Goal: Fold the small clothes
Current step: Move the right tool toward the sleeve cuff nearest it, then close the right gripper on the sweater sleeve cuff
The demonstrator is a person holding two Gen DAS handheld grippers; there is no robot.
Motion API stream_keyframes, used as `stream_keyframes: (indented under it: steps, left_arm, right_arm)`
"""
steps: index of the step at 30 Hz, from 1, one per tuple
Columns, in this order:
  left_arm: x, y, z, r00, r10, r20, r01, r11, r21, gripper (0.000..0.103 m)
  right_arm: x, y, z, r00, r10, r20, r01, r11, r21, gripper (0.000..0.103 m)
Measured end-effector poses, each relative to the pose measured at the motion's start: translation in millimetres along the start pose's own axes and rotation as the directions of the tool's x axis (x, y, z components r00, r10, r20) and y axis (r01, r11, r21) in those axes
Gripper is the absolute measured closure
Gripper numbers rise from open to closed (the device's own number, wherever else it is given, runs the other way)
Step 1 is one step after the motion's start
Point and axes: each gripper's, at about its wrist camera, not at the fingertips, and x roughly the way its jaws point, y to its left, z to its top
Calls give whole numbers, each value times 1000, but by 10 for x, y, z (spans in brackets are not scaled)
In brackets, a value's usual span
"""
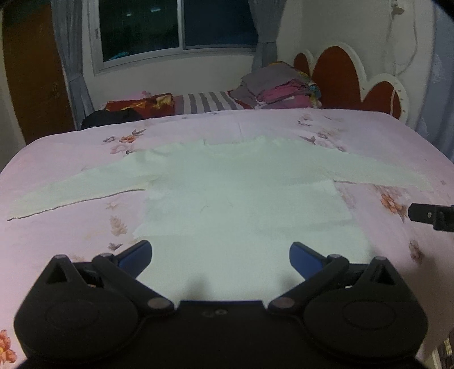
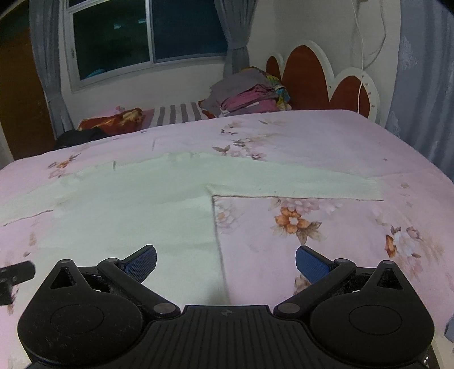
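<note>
A pale white long-sleeved top point(image 1: 241, 193) lies flat on the pink flowered bed sheet point(image 1: 71, 159), both sleeves spread out sideways. My left gripper point(image 1: 220, 255) is open and empty, hovering over the top's near hem. My right gripper point(image 2: 225, 261) is open and empty, above the top's point(image 2: 136, 210) right side edge, with the right sleeve point(image 2: 298, 181) stretched out ahead. A tip of the right gripper shows at the right edge of the left wrist view point(image 1: 431, 215); a tip of the left gripper shows at the left edge of the right wrist view point(image 2: 14, 272).
A pile of folded clothes point(image 1: 281, 88) sits at the far end of the bed near the red and white headboard point(image 1: 340, 73). A red patterned cloth point(image 1: 139, 106) and a dark garment point(image 1: 110, 117) lie at the far left. A window point(image 1: 176, 25) with curtains is behind.
</note>
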Motion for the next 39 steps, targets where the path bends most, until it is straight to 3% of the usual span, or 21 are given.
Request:
stream_keyframes:
  steps: [3, 7, 11, 15, 19, 22, 25, 26, 27, 28, 30, 36, 39]
  left_arm:
    - [166, -124, 122, 1000, -3, 8, 3, 999, -47, 0]
    - [536, -316, 343, 998, -57, -41, 51, 989, -140, 0]
    - [764, -521, 516, 998, -26, -56, 16, 986, -164, 0]
    - [929, -766, 638, 998, 34, -58, -39, 995, -97, 0]
    - [1038, -815, 673, 998, 18, -65, -27, 989, -147, 0]
    - [1154, -870, 652, 993, 57, -107, -69, 991, -112, 0]
    - [1257, -891, 610, 985, 50, -163, -69, 992, -109, 0]
    - [1285, -896, 610, 983, 52, -174, -72, 991, -111, 0]
    - [1307, -902, 622, 982, 54, -181, -76, 991, -114, 0]
    - [1317, -914, 628, 981, 51, -185, -73, 991, -115, 0]
    - [1326, -963, 638, 981, 50, -185, -71, 992, -107, 0]
    - [1354, -1046, 713, 982, 40, -186, -63, 991, -122, 0]
    - [1359, -983, 765, 983, -7, -181, -24, 985, -168, 0]
  right_arm:
    - [233, -199, 152, 1000, 3, -2, -3, 1000, 9, 0]
    - [592, -598, 408, 1000, 15, 7, -15, 998, 55, 0]
    - [966, -1089, 593, 1000, -15, 14, 13, 992, 129, 0]
    - [1303, -1603, 659, 999, -52, -5, 52, 974, 219, 0]
    - [1544, -2045, 604, 995, -90, -33, 95, 951, 295, 1]
    - [1613, -2330, 538, 994, -102, -35, 107, 926, 361, 1]
    - [1656, -2538, 506, 994, -107, -31, 110, 909, 403, 2]
    - [1667, -2582, 481, 994, -108, -31, 111, 904, 412, 12]
    - [1680, -2644, 469, 994, -99, -33, 104, 900, 423, 42]
    - [1722, -2693, 458, 995, -91, -50, 104, 894, 436, 51]
    - [1774, -2812, 419, 995, -78, -69, 102, 876, 472, 51]
    - [1798, -3064, 403, 999, -43, -19, 47, 849, 527, 52]
    - [1843, -3188, 411, 999, -44, -13, 43, 824, 565, 79]
